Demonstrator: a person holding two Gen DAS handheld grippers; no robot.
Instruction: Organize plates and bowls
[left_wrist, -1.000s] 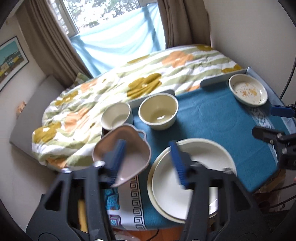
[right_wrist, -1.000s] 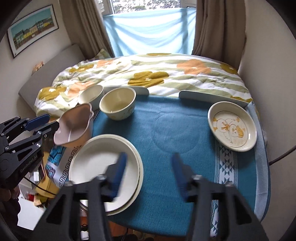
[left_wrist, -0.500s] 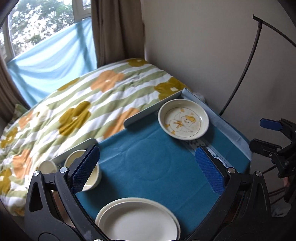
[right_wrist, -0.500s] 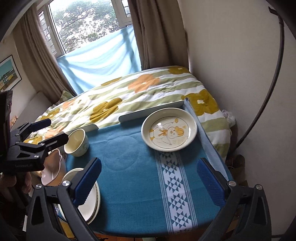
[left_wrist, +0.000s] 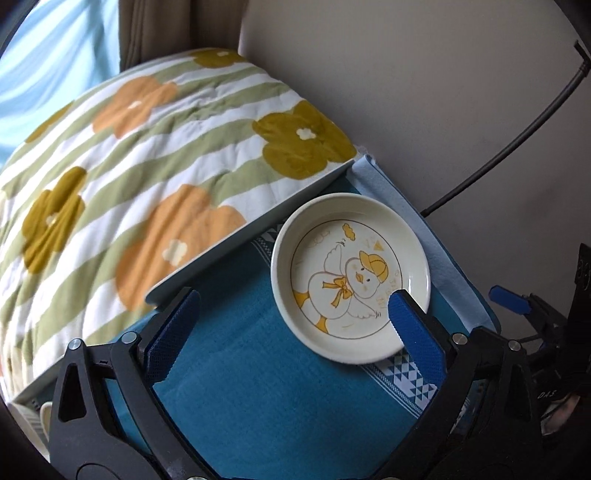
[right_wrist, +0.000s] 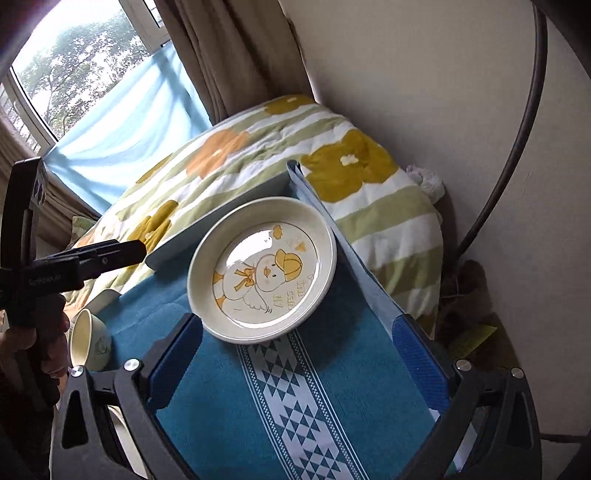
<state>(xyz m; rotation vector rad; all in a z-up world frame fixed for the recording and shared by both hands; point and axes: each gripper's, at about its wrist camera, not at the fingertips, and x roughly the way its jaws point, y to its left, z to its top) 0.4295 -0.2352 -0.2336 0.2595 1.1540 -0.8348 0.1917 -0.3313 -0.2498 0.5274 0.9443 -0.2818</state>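
Both our tools have swung away from the stacked plates and bowls at the left end of the desk and now bear down on the duck-print plate (left_wrist: 351, 277), which fills far more of each view than it did a moment ago. The plate sits alone on the teal cloth (left_wrist: 266, 373) near the desk's far right corner, close to the flowered quilt (left_wrist: 147, 177) and the wall.

Our left tool (left_wrist: 291, 328) is spread wide but beginning to narrow, one pad hovering over the plate's near rim and the other well off to the side above bare cloth; nothing is pinched. Our right tool (right_wrist: 299, 358) is likewise spread and starting to narrow, empty, with the plate just beyond its pads. A cream cup (right_wrist: 88, 339) shows at the left edge of the right view.

We judge this last stray plate is the one about to be gathered to the stack.
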